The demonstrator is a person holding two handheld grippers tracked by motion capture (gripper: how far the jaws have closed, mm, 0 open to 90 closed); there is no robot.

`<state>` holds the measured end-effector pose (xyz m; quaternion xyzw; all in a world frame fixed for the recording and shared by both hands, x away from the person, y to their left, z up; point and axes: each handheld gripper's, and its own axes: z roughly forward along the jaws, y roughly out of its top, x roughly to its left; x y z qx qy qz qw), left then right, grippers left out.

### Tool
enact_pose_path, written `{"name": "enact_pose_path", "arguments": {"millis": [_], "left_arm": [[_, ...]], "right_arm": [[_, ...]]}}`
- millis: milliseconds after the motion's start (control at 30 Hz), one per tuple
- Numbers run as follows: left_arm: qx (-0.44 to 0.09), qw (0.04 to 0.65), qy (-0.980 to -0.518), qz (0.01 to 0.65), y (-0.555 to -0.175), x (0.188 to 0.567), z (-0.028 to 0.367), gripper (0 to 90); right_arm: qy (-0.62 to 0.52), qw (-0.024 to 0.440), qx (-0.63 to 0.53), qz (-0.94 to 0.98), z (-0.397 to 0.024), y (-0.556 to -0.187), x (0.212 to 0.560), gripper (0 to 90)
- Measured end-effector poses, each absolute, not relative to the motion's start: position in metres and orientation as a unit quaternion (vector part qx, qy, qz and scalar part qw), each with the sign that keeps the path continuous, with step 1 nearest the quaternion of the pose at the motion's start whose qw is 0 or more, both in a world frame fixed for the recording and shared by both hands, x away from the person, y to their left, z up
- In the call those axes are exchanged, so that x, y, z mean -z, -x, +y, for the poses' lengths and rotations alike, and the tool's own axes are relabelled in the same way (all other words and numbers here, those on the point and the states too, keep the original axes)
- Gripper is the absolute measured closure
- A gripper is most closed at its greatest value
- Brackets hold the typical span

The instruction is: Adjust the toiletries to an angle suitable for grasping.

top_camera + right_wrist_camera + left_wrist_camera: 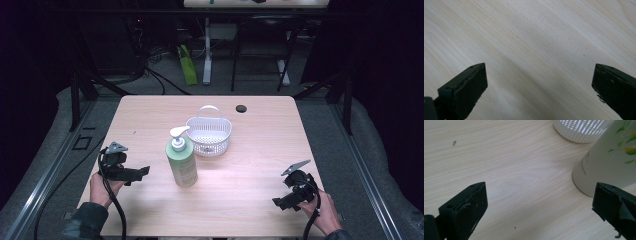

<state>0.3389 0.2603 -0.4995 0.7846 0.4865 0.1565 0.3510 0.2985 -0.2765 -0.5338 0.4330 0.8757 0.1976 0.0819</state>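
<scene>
Biggest risk: the pump bottle (pixel 182 162) is tall and narrow, standing upright near the middle of the table (pixel 260 150), so if I come in from the side with my left gripper (pixel 135 173) and clip it high or with one jaw only, it likely tips, maybe into the white slotted basket (pixel 209 135) just behind it. In the left gripper view the bottle's base (pixel 599 167) sits off toward my right jaw, not centred between the jaws, so a straight push forward would probably knock it instead of straddling it. Lesser risk: smooth round plastic, a grip could slip or twist. Smallest: the pump head could get pressed if I go in too high.

Left gripper: jaws spread wide, nothing between them, touching nothing, beside the bottle but apart from it.

Right gripper (pixel 286 200): jaws also wide apart, bare wood between them, holding nothing, well apart from bottle and basket near the table's front right.
</scene>
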Motion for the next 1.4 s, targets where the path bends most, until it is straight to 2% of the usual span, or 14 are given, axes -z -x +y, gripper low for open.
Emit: {"name": "enact_pose_path", "arguments": {"millis": [333,1400], "left_arm": [[-0.142,0.379,-0.790,0.461,-0.332,0.493,0.252,0.0],[-0.163,0.442,-0.796,0.381,-0.313,0.461,0.208,0.0]], "right_arm": [[-0.433,0.080,-0.198,0.876,-0.275,-0.298,0.533,0.0],[-0.435,0.080,-0.202,0.874,-0.276,-0.298,0.532,0.0]]}}
